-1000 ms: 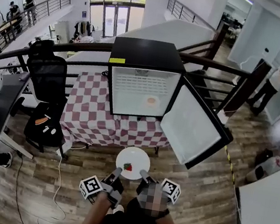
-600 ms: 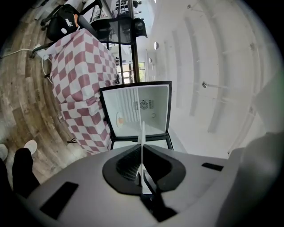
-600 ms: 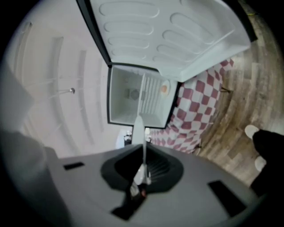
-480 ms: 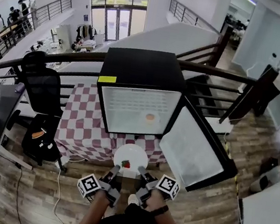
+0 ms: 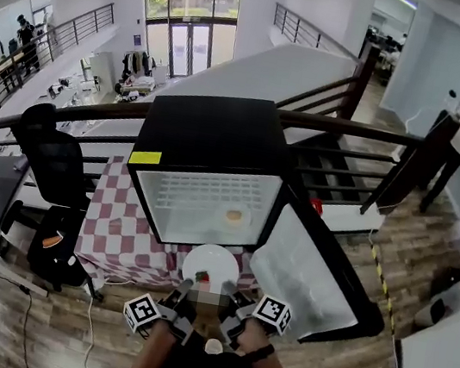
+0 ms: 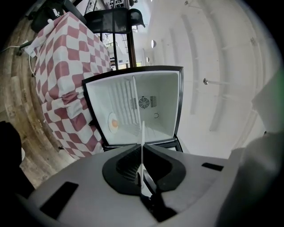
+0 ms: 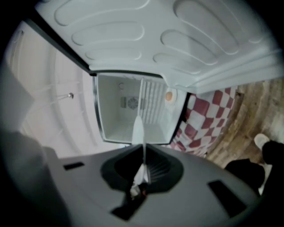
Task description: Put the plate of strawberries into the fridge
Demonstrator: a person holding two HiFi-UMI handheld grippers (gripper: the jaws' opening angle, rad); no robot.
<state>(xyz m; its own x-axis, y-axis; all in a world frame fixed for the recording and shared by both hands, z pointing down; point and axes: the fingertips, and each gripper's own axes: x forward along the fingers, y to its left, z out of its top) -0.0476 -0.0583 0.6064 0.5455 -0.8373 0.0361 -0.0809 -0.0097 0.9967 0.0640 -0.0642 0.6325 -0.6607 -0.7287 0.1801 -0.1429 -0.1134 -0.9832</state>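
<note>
Nearest the person, the left claw point(image 5: 186, 286) and the right claw point(image 5: 227, 291) are both pinched down narrow on the near rim of the white plate point(image 5: 214, 261). In each gripper view the plate shows as a thin white blade edge-on between the jaws. The plate hangs in the air just before the open front of the black fridge point(image 5: 211, 132) and appears not yet inside. It looks stiff, light and smooth, so the rim could slip in the pads, and with both holds on one side the far edge is unsupported and likely to dip. A hold on opposite rims would carry it more steadily. The strawberry point(image 5: 203, 278) lies loose near the claws and would probably roll if the plate tilts. A blurred patch covers the near rim in the head view, so the pads' exact seat there cannot be made out, nor whether more fruit lies under it. Beyond, the fridge stands on a checked-cloth worktop point(image 5: 117, 234) with its door point(image 5: 311, 275) swung wide. Inside, a small orange thing point(image 5: 232, 216) is too small to name.
</note>
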